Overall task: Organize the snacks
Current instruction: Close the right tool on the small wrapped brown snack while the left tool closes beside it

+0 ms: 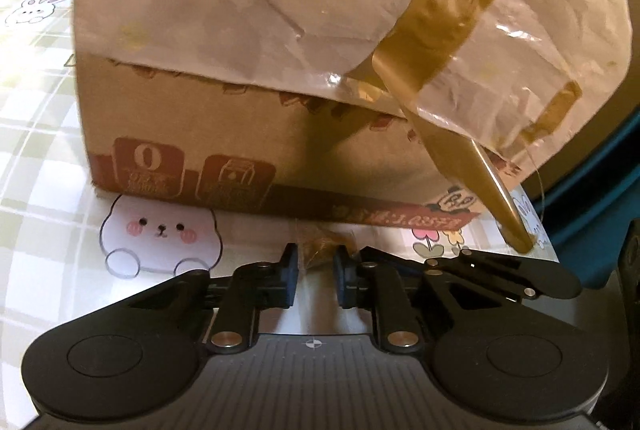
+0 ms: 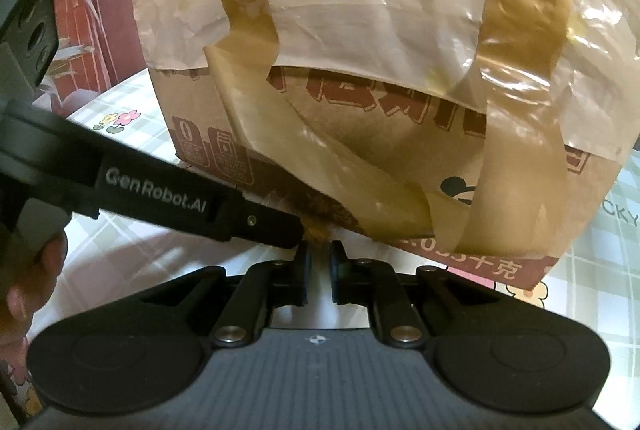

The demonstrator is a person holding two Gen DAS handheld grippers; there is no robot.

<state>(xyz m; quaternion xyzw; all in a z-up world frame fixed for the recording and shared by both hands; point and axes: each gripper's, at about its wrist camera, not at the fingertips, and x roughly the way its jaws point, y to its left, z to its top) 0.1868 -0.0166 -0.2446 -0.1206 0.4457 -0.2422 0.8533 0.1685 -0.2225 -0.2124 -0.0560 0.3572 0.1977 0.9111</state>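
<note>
A brown cardboard box [image 1: 224, 134] with red print stands on the patterned tablecloth, its flap covered in pale paper and loose brown tape [image 1: 452, 14]. It fills the right wrist view too [image 2: 360, 134]. A small brown snack in a clear wrapper [image 1: 320, 250] lies at the box's foot. My left gripper [image 1: 315, 268] is shut on the snack's wrapper. My right gripper [image 2: 319, 262] is narrowly closed right below the same snack [image 2: 318, 232]; whether it grips it I cannot tell. The left gripper's arm [image 2: 160, 198] crosses the right wrist view from the left.
The tablecloth [image 1: 44, 134] is checked, with cartoon bunnies and flowers. A loose tape strip [image 1: 480, 178] hangs off the box at the right. A blue object [image 1: 600, 190] stands beyond the table's right edge. A red patterned surface [image 2: 80, 26] stands behind on the left.
</note>
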